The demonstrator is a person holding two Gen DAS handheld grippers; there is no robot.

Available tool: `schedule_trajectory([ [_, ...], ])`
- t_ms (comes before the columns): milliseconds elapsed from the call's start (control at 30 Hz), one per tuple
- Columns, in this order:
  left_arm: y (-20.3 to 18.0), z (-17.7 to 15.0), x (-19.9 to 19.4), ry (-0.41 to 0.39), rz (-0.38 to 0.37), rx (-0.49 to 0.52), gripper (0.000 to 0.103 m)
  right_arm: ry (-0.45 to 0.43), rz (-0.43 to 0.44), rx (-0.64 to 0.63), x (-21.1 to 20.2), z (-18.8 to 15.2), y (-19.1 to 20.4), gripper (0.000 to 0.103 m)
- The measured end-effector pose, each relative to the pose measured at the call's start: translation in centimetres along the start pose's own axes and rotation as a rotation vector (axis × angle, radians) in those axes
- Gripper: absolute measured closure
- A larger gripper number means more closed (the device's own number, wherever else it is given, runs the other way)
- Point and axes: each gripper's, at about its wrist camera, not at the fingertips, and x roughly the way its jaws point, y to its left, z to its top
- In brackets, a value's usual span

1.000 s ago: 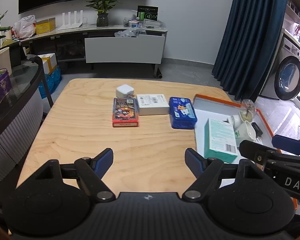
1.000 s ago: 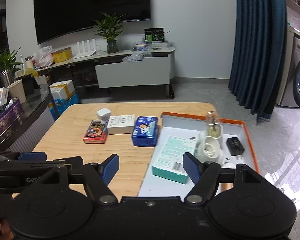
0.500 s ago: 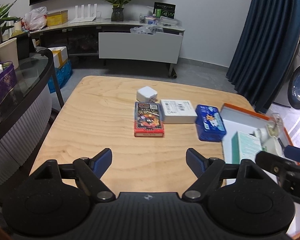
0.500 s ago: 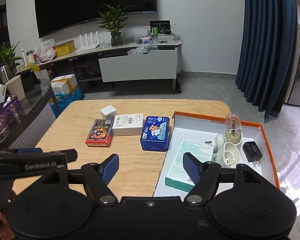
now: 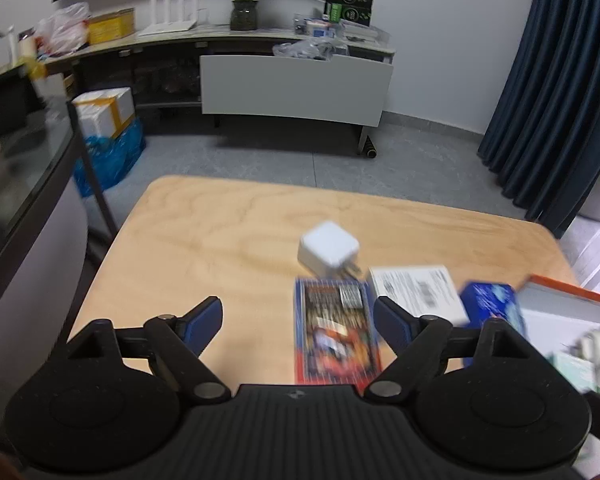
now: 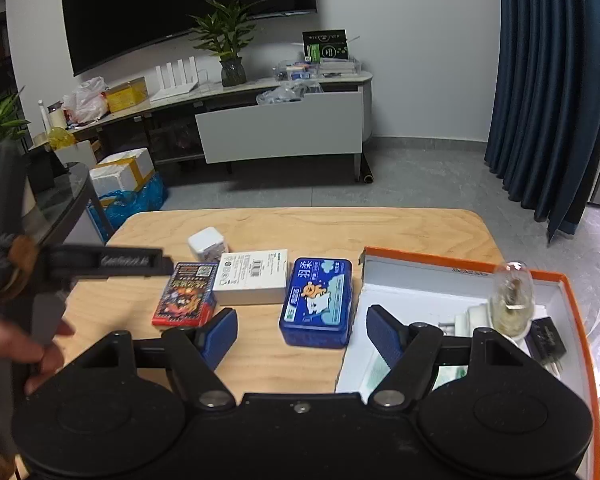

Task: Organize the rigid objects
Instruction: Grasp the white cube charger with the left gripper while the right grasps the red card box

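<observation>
Pale wood worktop (image 6: 400, 228) stands in a living room, a television and a low cabinet behind it. On it lie a white charger (image 5: 328, 249), a red card box (image 6: 185, 295), a white carton (image 6: 253, 277) and a blue tin (image 6: 317, 307), close together in a row. Just right of the tin sits an orange-rimmed tray (image 6: 576, 312) holding a glass bulb (image 6: 512, 300) and a black plug (image 6: 546, 340). My left hand-held gripper (image 5: 298, 322) hovers over the card box, fingers spread wide, gripping nothing. My right hand-held gripper (image 6: 302, 336) hangs near the tin, equally wide apart and empty.
</observation>
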Motion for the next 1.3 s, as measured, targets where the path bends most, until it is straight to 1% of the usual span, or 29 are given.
schedule_trajectory([
  [233, -0.5, 2.9, 6.5, 0.035, -0.058, 0.148, 0.017, -0.003, 0.01, 0.025, 2.0, 0.7, -0.9, 0.019],
  [300, -0.7, 3.1, 8.0, 0.041, -0.058, 0.21, 0.017, -0.005, 0.012, 0.029, 2.3, 0.9, -1.2, 0.019],
  [400, -0.5, 3.1, 9.2, 0.054, -0.093, 0.257, 0.016, -0.015, 0.004, 0.031, 2.7, 1.2, -1.4, 0.018],
  [467, -0.1, 2.9, 9.5, 0.05, -0.106, 0.291, 0.019, -0.011, 0.003, 0.038, 3.1, 1.3, -1.6, 0.018],
  [500, 0.2, 2.8, 9.6, 0.048, -0.108, 0.298, 0.027, -0.011, 0.005, 0.04, 3.3, 1.4, -1.7, 0.018],
  [533, 0.6, 2.7, 9.6, 0.057, -0.111, 0.29, 0.035, -0.009, 0.006, 0.042, 3.5, 1.4, -1.7, 0.018],
  [567, 0.9, 2.6, 9.4, 0.052, -0.13, 0.272, 0.041, -0.004, 0.007, 0.042, 3.9, 1.4, -1.7, 0.018],
  [600, 1.2, 2.5, 9.2, 0.044, -0.126, 0.27, 0.05, 0.003, 0.008, 0.044, 4.3, 1.4, -1.7, 0.018],
  [633, 1.4, 2.4, 8.9, 0.04, -0.132, 0.269, 0.053, 0.012, 0.008, 0.048, 4.7, 1.5, -1.7, 0.018],
  [667, 1.6, 2.4, 8.8, 0.039, -0.137, 0.262, 0.053, 0.021, 0.008, 0.054, 5.2, 1.5, -1.7, 0.018],
  [767, 2.3, 2.0, 8.1, 0.026, -0.12, 0.248, 0.053, 0.049, 0.02, 0.066, 6.2, 1.5, -1.6, 0.018],
  [833, 3.0, 2.0, 7.6, 0.014, -0.109, 0.222, 0.053, 0.069, 0.022, 0.066, 6.6, 1.6, -1.4, 0.018],
  [933, 4.0, 2.4, 6.4, -0.008, -0.089, 0.171, 0.053, 0.075, 0.039, 0.046, 7.0, 1.7, -0.6, 0.018],
  [1000, 4.8, 2.3, 5.1, -0.031, -0.071, 0.154, 0.053, 0.083, 0.079, 0.042, 7.2, 1.8, 0.3, 0.018],
  [1067, 5.3, 2.0, 3.5, -0.055, -0.028, 0.157, 0.053, 0.097, 0.136, 0.044, 7.6, 1.8, 1.9, 0.018],
  [1133, 6.0, 1.6, 2.1, -0.07, 0.001, 0.139, 0.053, 0.124, 0.194, 0.016, 8.4, 1.7, 4.4, 0.018],
  [1200, 6.9, 1.2, 0.7, -0.07, 0.02, 0.118, 0.053, 0.157, 0.224, -0.01, 9.7, 1.7, 6.9, 0.018],
  [1233, 7.4, 0.9, -0.1, -0.068, 0.027, 0.105, 0.053, 0.172, 0.229, -0.022, 10.4, 1.6, 8.0, 0.018],
  [1300, 8.3, 0.2, -1.5, -0.062, 0.029, 0.072, 0.053, 0.203, 0.195, -0.045, 12.2, 1.4, 10.1, 0.018],
])
